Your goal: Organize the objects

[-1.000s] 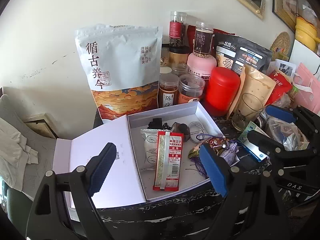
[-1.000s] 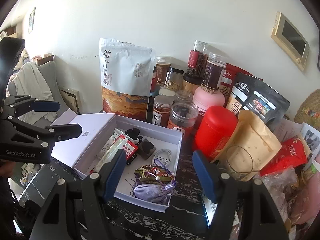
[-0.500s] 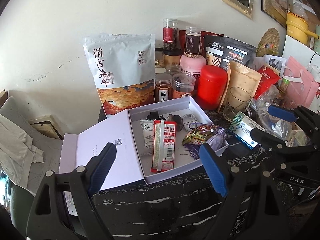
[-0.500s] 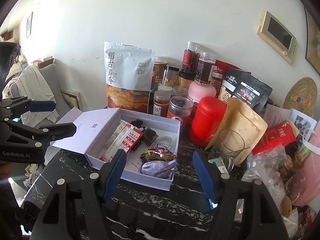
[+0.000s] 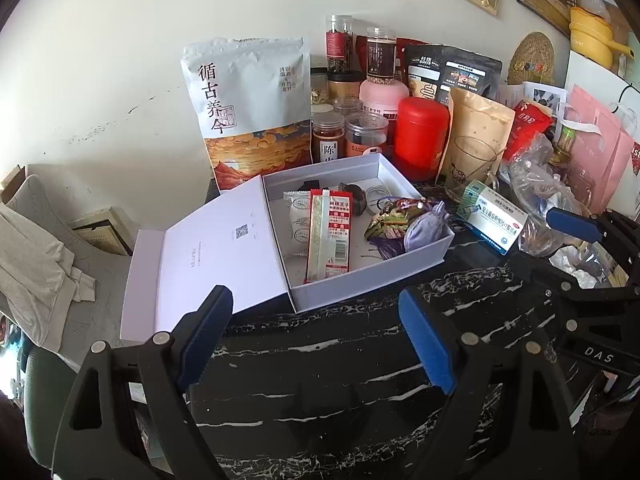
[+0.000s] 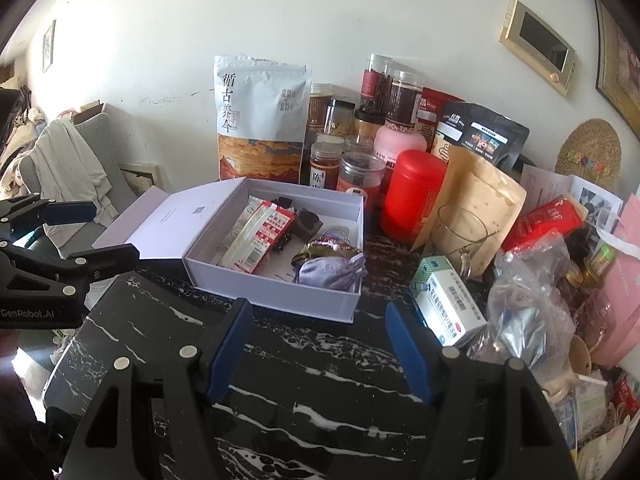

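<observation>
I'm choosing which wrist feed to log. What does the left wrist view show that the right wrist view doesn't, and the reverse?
Only the left wrist view shows the yellow pot high on the right and the right gripper from the side. Only the right wrist view shows the left gripper from the side and a small wall picture. Both show the open white box with its purple pouch, the red canister and the blue-and-white medicine carton.

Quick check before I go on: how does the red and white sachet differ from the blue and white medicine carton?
The red and white sachet lies inside the open white box; the blue and white medicine carton sits outside it on the black marble top, to the box's right. The sachet is a flat, long, soft packet; the carton is a rigid block. Both carry printed labels, and neither tool touches either.
</observation>
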{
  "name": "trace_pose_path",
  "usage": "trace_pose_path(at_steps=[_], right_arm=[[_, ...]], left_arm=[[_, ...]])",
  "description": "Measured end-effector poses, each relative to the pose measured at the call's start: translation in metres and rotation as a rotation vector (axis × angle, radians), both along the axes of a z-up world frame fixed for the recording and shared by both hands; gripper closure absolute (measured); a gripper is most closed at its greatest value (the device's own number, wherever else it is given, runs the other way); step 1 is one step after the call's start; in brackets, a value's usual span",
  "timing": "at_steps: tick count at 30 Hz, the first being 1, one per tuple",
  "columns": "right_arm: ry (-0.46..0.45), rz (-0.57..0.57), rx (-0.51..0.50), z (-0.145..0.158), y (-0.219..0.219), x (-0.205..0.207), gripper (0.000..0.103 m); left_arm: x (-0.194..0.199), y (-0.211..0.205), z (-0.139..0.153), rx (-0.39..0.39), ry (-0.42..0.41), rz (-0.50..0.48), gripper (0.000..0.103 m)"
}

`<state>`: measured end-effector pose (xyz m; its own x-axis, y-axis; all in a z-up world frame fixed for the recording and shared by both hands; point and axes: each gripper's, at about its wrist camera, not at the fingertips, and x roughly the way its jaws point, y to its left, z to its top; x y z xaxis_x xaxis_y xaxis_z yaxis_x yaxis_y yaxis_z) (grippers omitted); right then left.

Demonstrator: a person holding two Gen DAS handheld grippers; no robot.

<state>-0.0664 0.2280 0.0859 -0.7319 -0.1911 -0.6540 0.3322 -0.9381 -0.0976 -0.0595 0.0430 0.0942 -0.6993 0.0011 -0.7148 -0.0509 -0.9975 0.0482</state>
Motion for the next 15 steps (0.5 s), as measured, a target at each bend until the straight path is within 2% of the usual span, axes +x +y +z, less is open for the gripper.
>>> trace_pose_path(at_steps=[5,8,11,15], right_arm=[[-0.027,-0.009,0.020,-0.016,-0.003,0.013,0.033],[-0.044,-0.022,0.028,-0.023,-0.003,0.017,0.033],[-0.058,-0.028,0.021,-0.030,0.000,0.020,0.033],[-0.065,-0.038,0.023,-0.036,0.004,0.023,0.033]], left_arm=[[0.013,0.000,-0.014,-0.002,-0.021,0.008,0.019],[0.019,0.003,-0.021,-0.034,-0.019,0.012,0.019],[0.020,0.006,-0.027,-0.006,-0.032,-0.005,0.019],[0.021,0.012,-0.033,-0.018,-0.041,-0.016,0.019]])
